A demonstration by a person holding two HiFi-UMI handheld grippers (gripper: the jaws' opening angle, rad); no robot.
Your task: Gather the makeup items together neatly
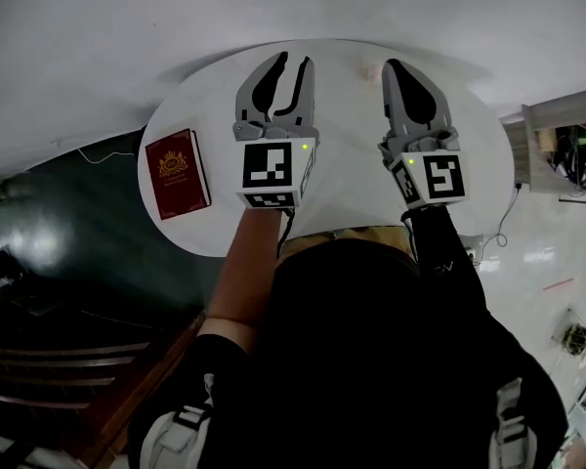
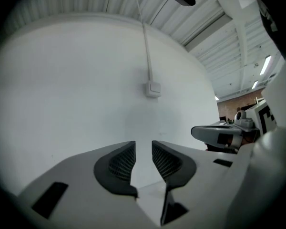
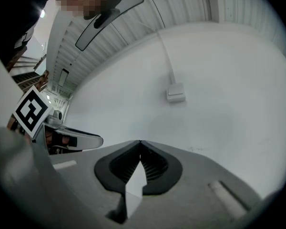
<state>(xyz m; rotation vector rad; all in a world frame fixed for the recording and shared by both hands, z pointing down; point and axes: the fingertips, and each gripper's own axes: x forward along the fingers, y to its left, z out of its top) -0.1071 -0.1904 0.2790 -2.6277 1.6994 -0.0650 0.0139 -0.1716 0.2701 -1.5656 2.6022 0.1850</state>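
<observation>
Over the round white bench (image 1: 342, 115), the left hand-held gripper (image 1: 293, 59) hangs near the red book (image 1: 178, 174), its jaws a narrow gap apart with nothing between them. Farther from the book, beyond the left one, the right hand-held gripper (image 1: 393, 66) has its jaws pressed together, empty. The book lies flat by the bench's edge. Where the makeup items are, no view tells.

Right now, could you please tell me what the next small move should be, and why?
Probably lower both grippers toward the table: the left gripper is open and empty, the right gripper shut on nothing, both face a white wall, and only a red book shows on the table.
</observation>
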